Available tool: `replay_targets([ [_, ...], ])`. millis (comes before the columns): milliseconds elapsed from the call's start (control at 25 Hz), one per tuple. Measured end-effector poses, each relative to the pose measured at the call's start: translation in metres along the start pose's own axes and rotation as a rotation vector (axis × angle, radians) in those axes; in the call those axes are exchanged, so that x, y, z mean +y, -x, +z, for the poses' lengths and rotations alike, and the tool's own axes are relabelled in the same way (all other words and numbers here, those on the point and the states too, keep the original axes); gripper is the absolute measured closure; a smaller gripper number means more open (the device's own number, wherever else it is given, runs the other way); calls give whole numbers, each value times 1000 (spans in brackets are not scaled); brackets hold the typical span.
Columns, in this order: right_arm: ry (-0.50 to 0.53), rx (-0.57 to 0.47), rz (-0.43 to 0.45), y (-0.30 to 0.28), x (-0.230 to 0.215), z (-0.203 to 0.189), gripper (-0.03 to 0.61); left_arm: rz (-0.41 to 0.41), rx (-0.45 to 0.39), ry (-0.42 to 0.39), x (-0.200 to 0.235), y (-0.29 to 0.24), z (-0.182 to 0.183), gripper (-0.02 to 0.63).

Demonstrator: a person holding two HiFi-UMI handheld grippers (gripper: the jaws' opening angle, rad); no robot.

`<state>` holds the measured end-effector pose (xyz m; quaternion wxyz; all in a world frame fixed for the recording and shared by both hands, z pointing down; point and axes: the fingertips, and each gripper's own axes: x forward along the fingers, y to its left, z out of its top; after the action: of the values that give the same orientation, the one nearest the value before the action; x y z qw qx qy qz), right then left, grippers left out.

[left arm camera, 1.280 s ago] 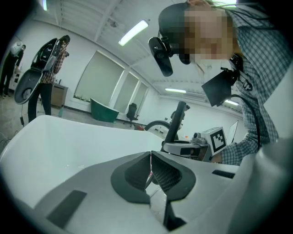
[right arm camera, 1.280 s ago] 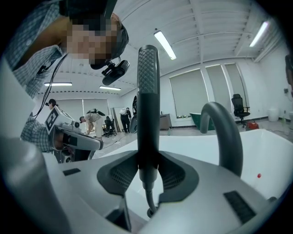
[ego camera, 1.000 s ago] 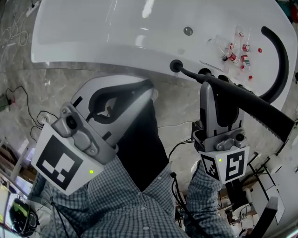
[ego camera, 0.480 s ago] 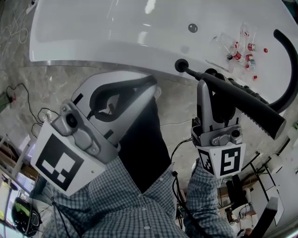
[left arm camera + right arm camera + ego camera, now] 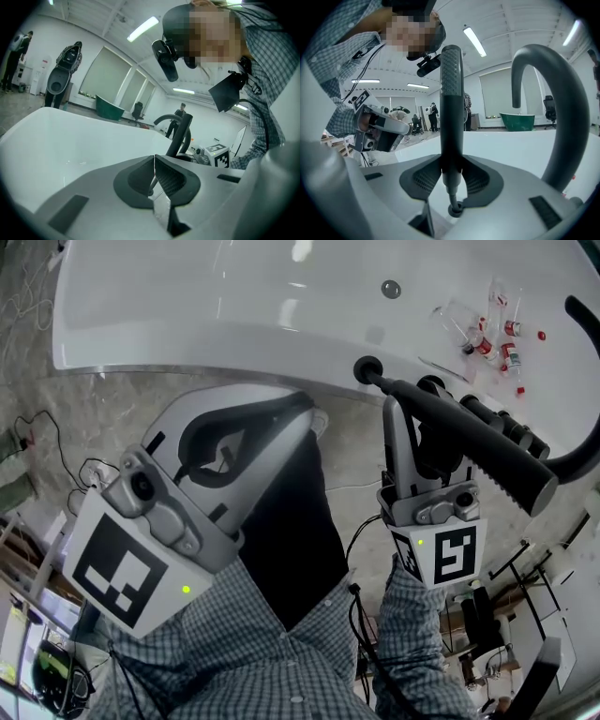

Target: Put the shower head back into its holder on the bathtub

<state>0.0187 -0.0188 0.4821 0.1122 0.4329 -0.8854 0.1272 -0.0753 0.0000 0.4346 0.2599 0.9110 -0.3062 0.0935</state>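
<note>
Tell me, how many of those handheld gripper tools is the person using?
2. The left gripper is at the lower left of the head view, fingers closed on nothing. The right gripper is at the right, fingers clamped on the shower head. No others show.

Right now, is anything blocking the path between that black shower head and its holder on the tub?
Nothing visible does. The right gripper is shut on the shower head, whose narrow end reaches the holder on the bathtub rim.
</note>
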Motion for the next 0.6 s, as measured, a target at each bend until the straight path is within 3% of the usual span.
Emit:
replay_targets([
  [600, 13, 41, 5, -8, -1, -43, 443, -22, 29, -4, -4, -8, -10, 599],
])
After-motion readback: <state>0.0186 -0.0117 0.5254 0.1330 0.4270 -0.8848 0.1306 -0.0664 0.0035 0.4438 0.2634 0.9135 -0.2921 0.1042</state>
